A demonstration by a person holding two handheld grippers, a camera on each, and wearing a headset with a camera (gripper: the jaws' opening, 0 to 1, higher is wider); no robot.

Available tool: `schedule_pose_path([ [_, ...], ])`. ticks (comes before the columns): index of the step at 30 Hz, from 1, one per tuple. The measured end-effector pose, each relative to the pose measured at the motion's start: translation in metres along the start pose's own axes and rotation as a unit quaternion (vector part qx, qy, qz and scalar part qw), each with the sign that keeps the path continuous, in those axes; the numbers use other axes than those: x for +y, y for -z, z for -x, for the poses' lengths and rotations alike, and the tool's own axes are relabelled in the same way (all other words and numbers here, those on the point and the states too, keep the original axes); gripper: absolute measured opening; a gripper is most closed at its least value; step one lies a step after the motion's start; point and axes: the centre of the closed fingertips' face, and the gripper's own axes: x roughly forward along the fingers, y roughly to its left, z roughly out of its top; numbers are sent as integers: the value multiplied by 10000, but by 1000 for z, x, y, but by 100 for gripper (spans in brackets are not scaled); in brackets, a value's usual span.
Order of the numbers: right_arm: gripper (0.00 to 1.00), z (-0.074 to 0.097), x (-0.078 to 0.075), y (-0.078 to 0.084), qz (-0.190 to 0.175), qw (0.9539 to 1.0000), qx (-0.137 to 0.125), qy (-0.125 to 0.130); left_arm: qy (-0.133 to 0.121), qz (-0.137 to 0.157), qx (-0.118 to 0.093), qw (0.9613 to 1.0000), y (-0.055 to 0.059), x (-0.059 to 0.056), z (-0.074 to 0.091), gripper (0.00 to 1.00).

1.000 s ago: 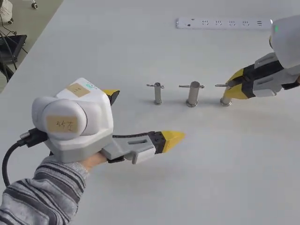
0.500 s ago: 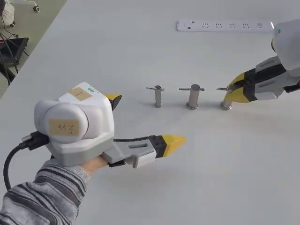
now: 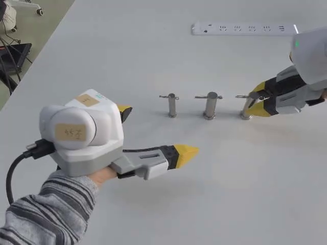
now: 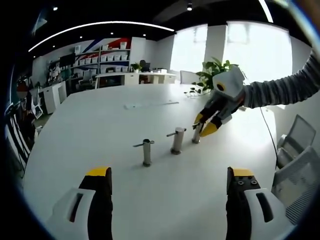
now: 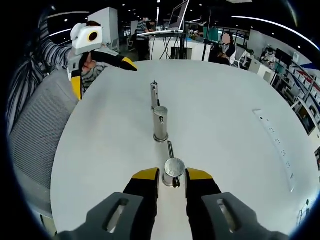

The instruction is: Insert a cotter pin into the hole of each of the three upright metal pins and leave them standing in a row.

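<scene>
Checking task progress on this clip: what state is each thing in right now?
Left pin: upright, cotter pin through its hole.
Middle pin: upright, cotter pin through its hole.
Right pin: upright, cotter pin through it, between jaws of the right hand-held gripper.
Right hand-held gripper: narrowed around right pin; grip unclear.
Left hand-held gripper: open, empty.
Power strip: flat, nothing plugged in.

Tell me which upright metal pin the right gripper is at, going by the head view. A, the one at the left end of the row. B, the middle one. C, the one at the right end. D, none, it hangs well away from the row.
C: the right gripper has its yellow-tipped jaws on either side of the right-end pin.
</scene>
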Motion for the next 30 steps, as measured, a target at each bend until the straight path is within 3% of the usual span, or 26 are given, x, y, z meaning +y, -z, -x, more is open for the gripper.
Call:
schedule_pose_path([
  [2, 21, 4, -1, -7, -108, 9997, -216, 96, -9, -10, 11, 10000, 0, 1, 0, 94],
  [6, 30, 12, 0, -13, -582, 9973, -357, 280, -38, -50, 20, 10000, -3, 2, 1, 94],
  [9, 38, 21, 3, -20, -920, 9925, -631, 503, -40, -23, 46, 10000, -5, 4, -1, 94],
  [13, 44, 28, 10, -21, -1167, 9881, -691, 723, -58, 22, 59, 10000, -7, 7, -2, 94],
  [14, 46, 30, 10, -22, -1315, 9847, -757, 855, -56, 32, 62, 10000, -9, 8, -2, 94],
  [16, 49, 34, 16, -23, -1423, 9821, -766, 969, -81, 40, 27, 10000, -12, 9, -2, 94],
  [19, 52, 41, 24, -25, -2103, 9670, -893, 1127, -106, -5, -16, 9999, -16, 11, 1, 94],
  [21, 55, 44, 28, -28, -2207, 9625, -1009, 1210, -134, 19, 0, 9999, -16, 13, 2, 95],
  [23, 59, 49, 32, -31, -2471, 9532, -1098, 1355, -146, 57, 16, 9999, -16, 14, 3, 96],
  [24, 60, 52, 33, -35, -2606, 9458, -1252, 1480, -156, 69, 27, 9999, -16, 15, 3, 96],
  [26, 61, 54, 36, -40, -2750, 9368, -1462, 1592, -190, 85, 19, 9998, -16, 16, 5, 96],
  [27, 61, 55, 38, -42, -2895, 9299, -1562, 1647, -184, 103, 16, 9998, -16, 15, 6, 96],
  [30, 62, 56, 43, -42, -3005, 9222, -1651, 1788, -164, 112, -10, 9998, -16, 13, 8, 96],
])
